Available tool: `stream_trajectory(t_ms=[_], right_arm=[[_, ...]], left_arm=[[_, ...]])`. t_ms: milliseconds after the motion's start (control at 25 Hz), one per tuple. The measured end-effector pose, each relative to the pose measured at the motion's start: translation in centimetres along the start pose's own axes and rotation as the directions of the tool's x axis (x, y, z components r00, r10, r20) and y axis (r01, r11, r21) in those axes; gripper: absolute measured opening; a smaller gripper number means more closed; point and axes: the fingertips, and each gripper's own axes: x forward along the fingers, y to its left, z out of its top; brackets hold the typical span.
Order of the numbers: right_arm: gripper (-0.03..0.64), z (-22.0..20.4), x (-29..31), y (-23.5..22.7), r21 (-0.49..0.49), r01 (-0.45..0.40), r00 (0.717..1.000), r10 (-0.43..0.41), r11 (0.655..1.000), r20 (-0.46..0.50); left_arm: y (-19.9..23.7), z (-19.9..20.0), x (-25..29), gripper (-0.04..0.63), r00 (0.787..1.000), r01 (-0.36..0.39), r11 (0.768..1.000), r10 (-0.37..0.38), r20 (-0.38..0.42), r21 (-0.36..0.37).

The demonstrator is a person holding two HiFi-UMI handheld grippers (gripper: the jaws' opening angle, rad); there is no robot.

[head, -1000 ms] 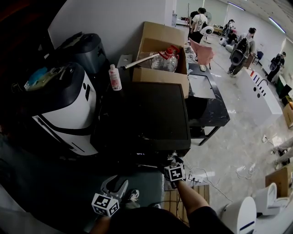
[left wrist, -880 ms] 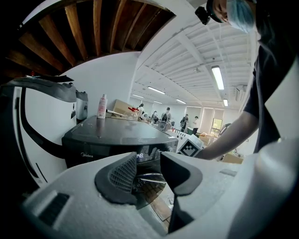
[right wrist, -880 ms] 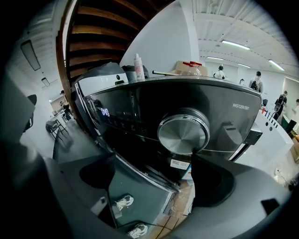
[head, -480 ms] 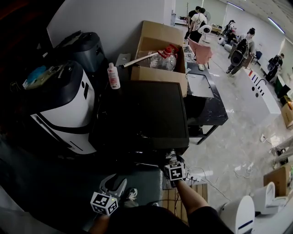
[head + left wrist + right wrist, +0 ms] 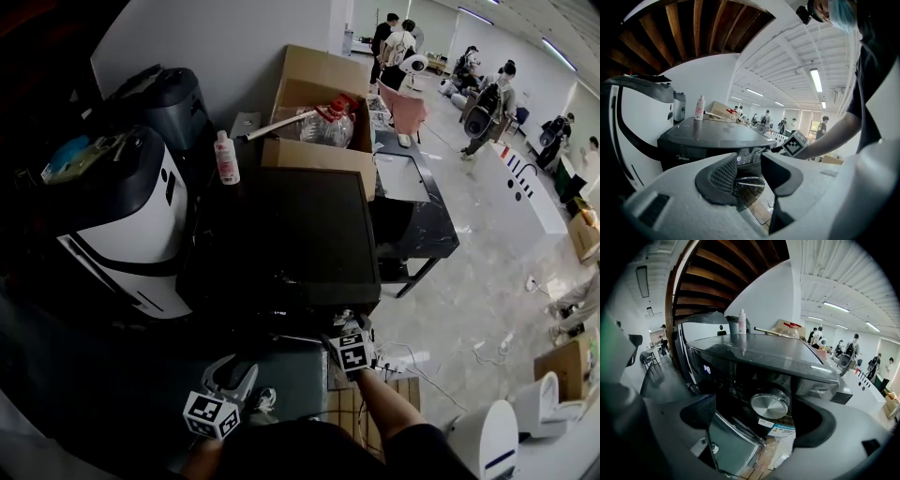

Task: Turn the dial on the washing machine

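The black front-loading washing machine [image 5: 281, 234] stands in the middle of the head view. Its round silver dial [image 5: 769, 405] sits on the front panel at the right. My right gripper [image 5: 759, 420] is open at the machine's front right corner [image 5: 349, 328], with the dial between its two dark fingers [image 5: 701, 416] and a gap on each side. My left gripper [image 5: 234, 375] hangs lower and to the left, in front of the machine. In the left gripper view it is open [image 5: 750, 176] with nothing between the pads [image 5: 719, 180], facing the lit control panel [image 5: 747, 157].
A white-and-black appliance [image 5: 122, 216] stands left of the machine. Behind it are a white bottle [image 5: 225, 157] and an open cardboard box [image 5: 319, 112] holding a large water bottle. A black table [image 5: 412, 206] is at the right. Cables [image 5: 403, 361] and a wooden pallet [image 5: 352, 403] lie on the floor. People stand far back.
The head view has drifted slightly, shifting the scene left. Both grippers stay at almost the same spots in front of the machine.
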Motion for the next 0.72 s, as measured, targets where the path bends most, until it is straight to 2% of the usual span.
stream_trajectory(t_ms=[280, 520, 720], right_arm=[[0.485, -0.7, 0.4, 0.5, -0.04, -0.003, 0.999, 0.002, 0.999, -0.032], [0.485, -1.7, 0.9, 0.0, -0.001, -0.02, 0.997, 0.02, 1.0, -0.072], [0.485, -1.5, 1.1, -0.1, 0.027, -0.011, 0.998, 0.012, 1.0, -0.061]], left_arm=[[0.4, 0.1, -0.1, 0.152, 1.0, -0.007, 1.0, 0.007, 0.006, -0.009], [0.7, -0.3, -0.2, 0.152, 1.0, -0.006, 1.0, 0.006, -0.005, 0.01], [1.2, -0.5, -0.5, 0.153, 1.0, -0.025, 1.0, 0.025, -0.016, -0.001]])
